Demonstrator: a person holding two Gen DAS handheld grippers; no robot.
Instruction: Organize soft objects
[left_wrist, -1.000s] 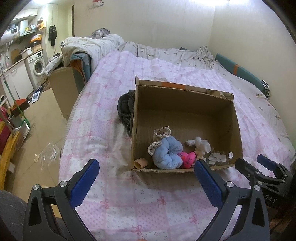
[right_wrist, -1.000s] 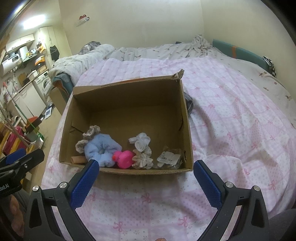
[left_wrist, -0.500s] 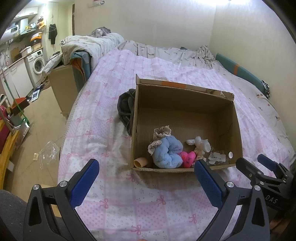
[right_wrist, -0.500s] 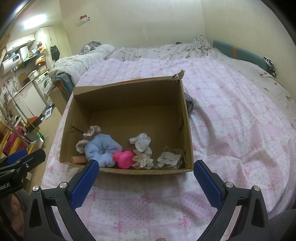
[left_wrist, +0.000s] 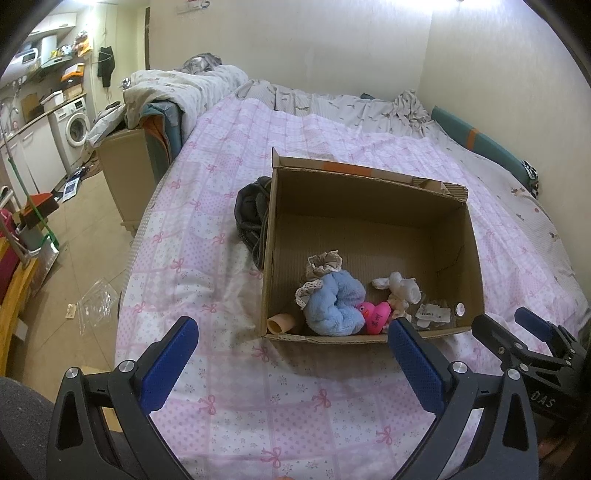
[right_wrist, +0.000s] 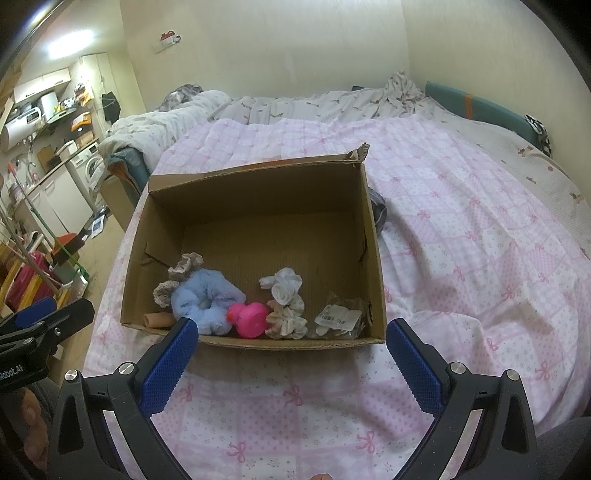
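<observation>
An open cardboard box (left_wrist: 458, 236) (right_wrist: 369, 221) stands on the pink quilted bed. Along its near wall lie a fluffy blue scrunchie (left_wrist: 334, 302) (right_wrist: 207, 299), a lace-trimmed grey scrunchie (left_wrist: 323, 263) (right_wrist: 184, 266), a pink rubber duck (left_wrist: 375, 316) (right_wrist: 249, 319), white and beige scrunchies (left_wrist: 400, 286) (right_wrist: 286, 306), a small plastic packet (left_wrist: 432, 314) (right_wrist: 338, 317) and a tan tube (left_wrist: 279, 324) (right_wrist: 157, 320). My left gripper (left_wrist: 291, 354) is open and empty in front of the box. My right gripper (right_wrist: 291, 354) is open and empty too, just before the box's near edge.
A dark bundle of cloth (left_wrist: 251, 218) lies against the box's left side. The bed's left edge drops to a tiled floor (left_wrist: 74, 258) with clutter. A heaped duvet (left_wrist: 177, 88) lies at the back left, a wall on the right.
</observation>
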